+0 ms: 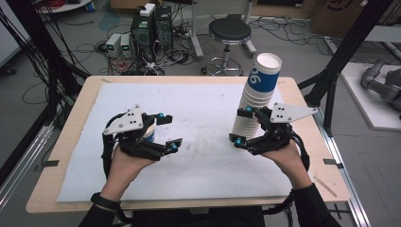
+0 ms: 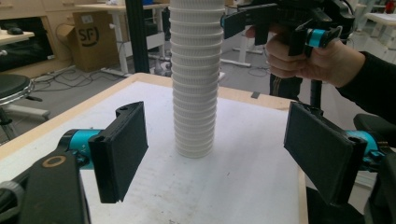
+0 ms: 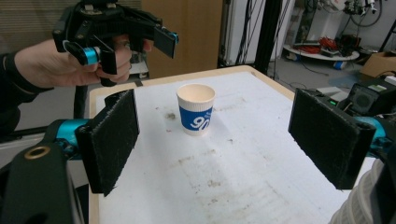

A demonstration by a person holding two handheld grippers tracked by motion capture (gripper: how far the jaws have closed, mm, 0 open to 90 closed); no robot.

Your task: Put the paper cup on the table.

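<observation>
Left tongs [image 1: 163, 131]: spread, nothing between the pads; in my left gripper view both pads stand clear of everything.
Right tongs [image 1: 242, 126]: also spread; from above they sit right beside the cup stack at its lower part, and I cannot tell whether a pad touches it.
Cup stack [image 1: 255, 101]: stands tall on the white mat [image 1: 198, 161] at about 3 o'clock, leaning slightly toward 1 o'clock at the top.
Single cup [image 3: 196, 109]: upright on the mat at about 9 o'clock, just behind my left tongs, apart from the stack.
Risk, toppling: I judge the stack top-heavy; a sideways nudge from my right tongs low down could tip it off the table edge [image 1: 309, 106].
Risk, crushing: paper walls are thin, so a hard squeeze may dent the rim.
Risk, taking too many: nested cups stick, so pulling one could lift several.
Risk, knocked cup: my left tongs hang close to the single cup; a careless swing could roll it away.
</observation>
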